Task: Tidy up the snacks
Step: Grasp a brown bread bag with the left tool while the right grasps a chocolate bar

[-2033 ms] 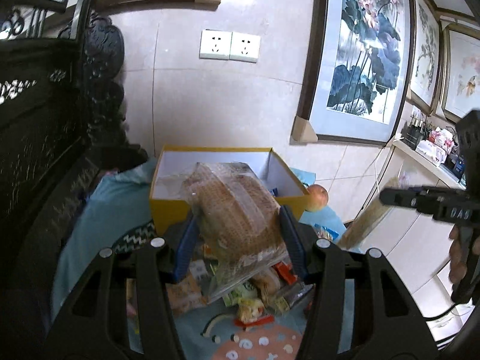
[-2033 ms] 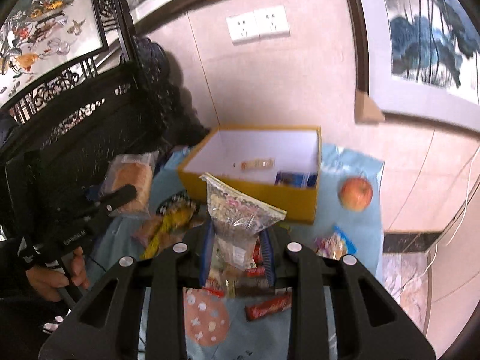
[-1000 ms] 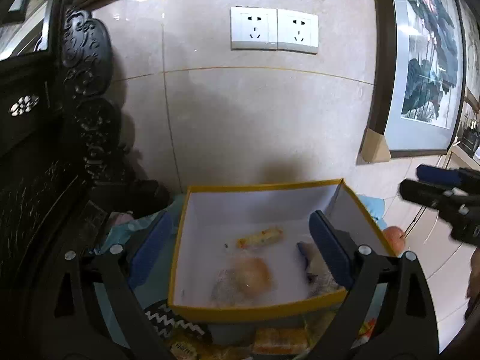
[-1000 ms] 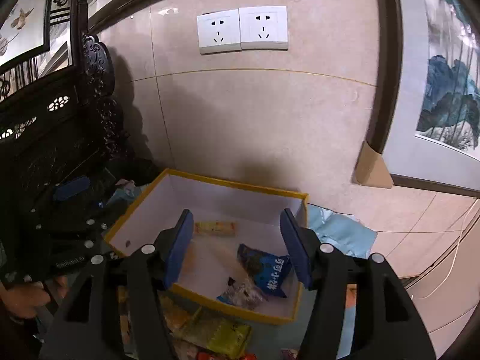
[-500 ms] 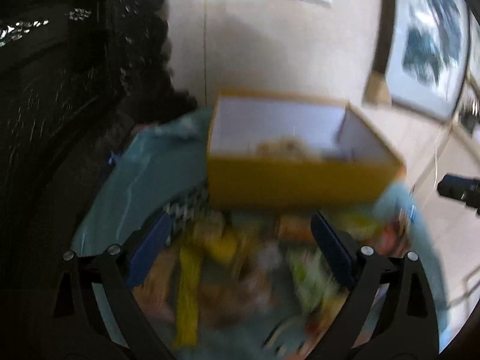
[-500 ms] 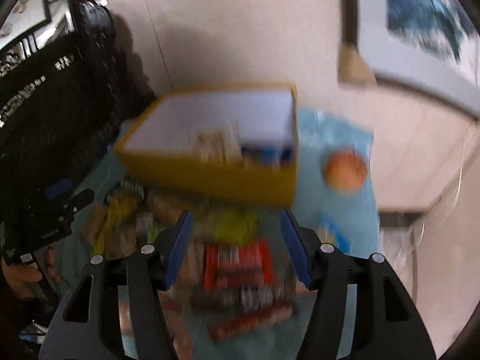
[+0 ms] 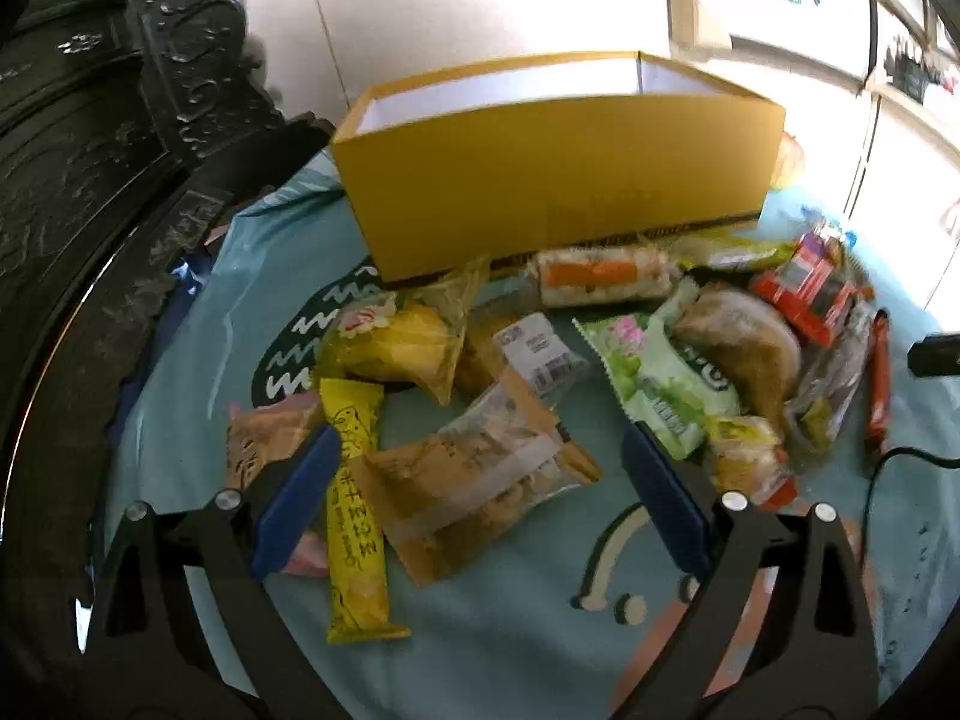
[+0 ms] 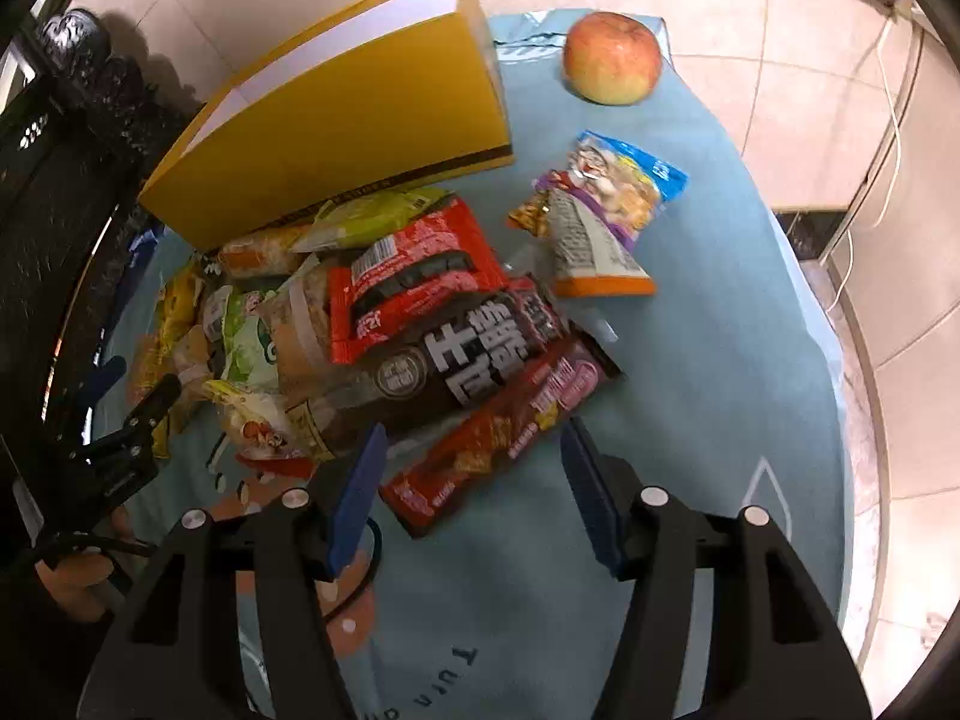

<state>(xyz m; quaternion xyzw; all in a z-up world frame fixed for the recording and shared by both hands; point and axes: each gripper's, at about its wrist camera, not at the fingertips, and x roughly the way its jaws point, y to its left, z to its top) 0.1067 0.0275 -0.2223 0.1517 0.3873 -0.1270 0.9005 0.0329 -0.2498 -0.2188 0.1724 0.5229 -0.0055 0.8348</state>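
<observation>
A yellow box (image 7: 558,174) with a white inside stands at the back of a light-blue cloth; it also shows in the right wrist view (image 8: 336,120). A heap of wrapped snacks lies in front of it. My left gripper (image 7: 480,468) is open and empty, its jaws either side of a brown clear-wrapped pastry (image 7: 474,480), next to a yellow bar (image 7: 354,516). My right gripper (image 8: 471,468) is open and empty over a long red snack bar (image 8: 498,432), below a dark packet (image 8: 456,354) and a red packet (image 8: 414,282).
An apple (image 8: 612,57) sits at the cloth's far right corner. A blue-and-orange snack bag (image 8: 600,222) lies apart, right of the heap. A green packet (image 7: 660,384) lies mid-heap. Dark carved furniture (image 7: 90,180) borders the left. Tiled wall stands behind.
Two seconds ago each gripper held a bag; both bags were let go into the box. Both grippers, now open, pulled back from the box and dropped low over the heap.
</observation>
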